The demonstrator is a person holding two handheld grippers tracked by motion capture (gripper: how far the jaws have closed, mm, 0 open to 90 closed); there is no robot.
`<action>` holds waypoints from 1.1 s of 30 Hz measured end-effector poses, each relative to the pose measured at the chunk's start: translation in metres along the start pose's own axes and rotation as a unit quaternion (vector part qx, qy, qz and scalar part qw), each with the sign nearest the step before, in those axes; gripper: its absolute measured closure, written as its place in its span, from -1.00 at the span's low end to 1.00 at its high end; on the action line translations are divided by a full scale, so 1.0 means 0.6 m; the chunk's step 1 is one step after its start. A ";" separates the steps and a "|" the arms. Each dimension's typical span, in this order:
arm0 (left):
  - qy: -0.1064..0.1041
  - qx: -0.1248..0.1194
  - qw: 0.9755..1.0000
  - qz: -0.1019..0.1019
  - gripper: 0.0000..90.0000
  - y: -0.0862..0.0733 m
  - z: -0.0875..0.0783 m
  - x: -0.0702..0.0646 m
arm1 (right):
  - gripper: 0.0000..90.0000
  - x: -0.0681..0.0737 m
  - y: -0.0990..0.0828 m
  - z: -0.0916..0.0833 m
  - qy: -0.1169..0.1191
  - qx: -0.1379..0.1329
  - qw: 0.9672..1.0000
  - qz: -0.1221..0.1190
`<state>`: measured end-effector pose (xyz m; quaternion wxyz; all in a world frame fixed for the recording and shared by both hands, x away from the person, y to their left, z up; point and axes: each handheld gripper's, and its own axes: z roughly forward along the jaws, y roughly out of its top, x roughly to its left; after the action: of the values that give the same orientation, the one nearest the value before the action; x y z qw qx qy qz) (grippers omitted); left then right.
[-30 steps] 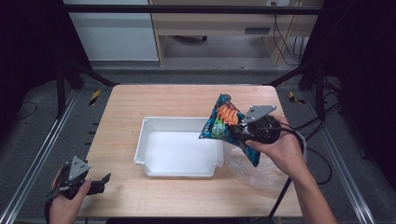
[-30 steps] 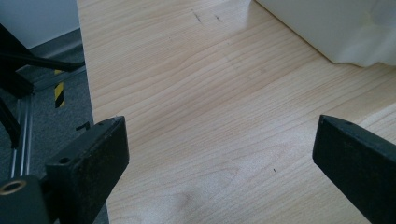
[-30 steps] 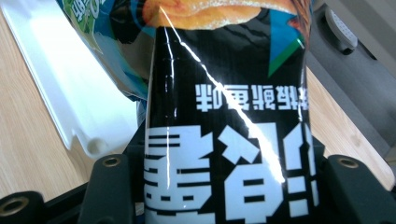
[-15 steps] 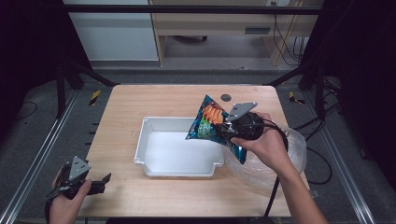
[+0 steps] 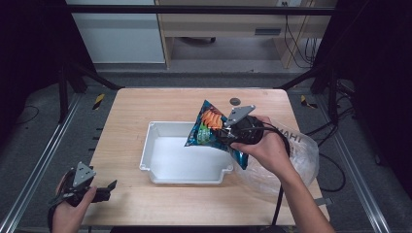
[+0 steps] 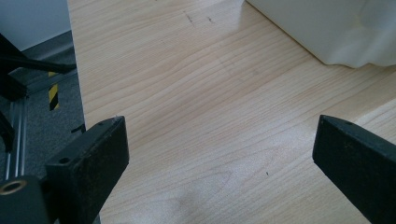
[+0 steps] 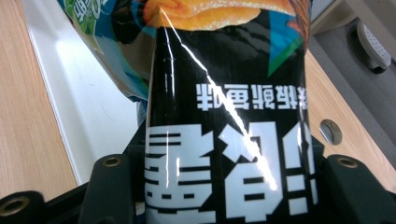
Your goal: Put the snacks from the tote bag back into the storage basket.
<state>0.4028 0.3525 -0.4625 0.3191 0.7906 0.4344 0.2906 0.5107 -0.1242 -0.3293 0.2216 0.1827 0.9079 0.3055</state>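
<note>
The right gripper [image 5: 228, 132] was clamped on a snack bag [image 5: 210, 130], jaws pressed against the bag's sides in the right gripper view [image 7: 229, 186], package filling the gap between them. Landmark: the white tray [image 5: 160, 167] at mid-table. The bag hung above the tray's right-hand far corner, partly over the interior, not touching the tray floor as far as the high view showed. Its long axis ran diagonally: one end pointed toward the tray's far rim, the other trailed down past the tray's right wall over the clear plastic bag [image 5: 301, 155] lying just right of the tray. The gripper held it near mid-length, from the tray's right side.

Key relation: the tray's open interior lay to the left of and below the held bag. Judgement: the likely next move was lowering it into the tray, which called for shifting further over the tray's centre so the trailing end would clear the right wall. Risk: that end catching the rim or dragging the plastic bag.

The left gripper [image 5: 94, 193] sat well off the tray's near left corner, near the table [image 5: 126, 111] edge, jaws wide apart and empty over bare wood [image 6: 219, 140]. The tray wall [image 6: 336, 28] showed in its view. The right hand [image 5: 265, 145] was plainly nearer the tray.
</note>
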 end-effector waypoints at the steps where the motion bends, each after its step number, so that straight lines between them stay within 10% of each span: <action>1: 0.000 -0.001 1.000 0.000 -0.93 0.000 0.000 0.000 | -0.04 0.001 0.002 0.004 0.002 0.002 1.000 -0.003; 33: -0.011 -0.008 1.000 0.001 -0.91 0.002 -0.006 -0.004 | -0.04 0.031 0.067 0.092 0.037 0.015 0.999 -0.032</action>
<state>0.3997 0.3505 -0.4598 0.3294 0.7916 0.4281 0.2857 0.5316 -0.0593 -0.3483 0.1948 0.1455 0.9252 0.2915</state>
